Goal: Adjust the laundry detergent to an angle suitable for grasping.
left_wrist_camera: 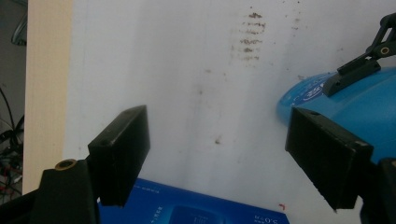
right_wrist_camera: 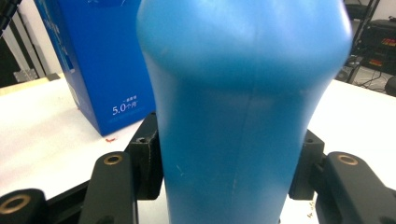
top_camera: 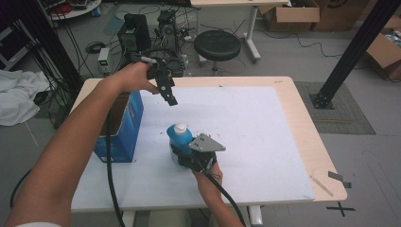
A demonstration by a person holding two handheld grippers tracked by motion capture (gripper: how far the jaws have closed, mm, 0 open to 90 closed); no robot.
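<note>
Squeezing the smooth, slippery blue plastic bottle with a white cap point(top_camera: 180, 137) low on its fat body with the right gripper point(top_camera: 189, 156), near the table's front edge, left gripper point(top_camera: 168, 94) hanging wide open.

the blue bottle point(right_wrist_camera: 247, 107) runs off the top and bottom of the right gripper view, cap out of frame and edges kinda blurry. Blue box point(left_wrist_camera: 196, 207) is chopped by the bottom edge in the left gripper view, print too tiny to read
</note>
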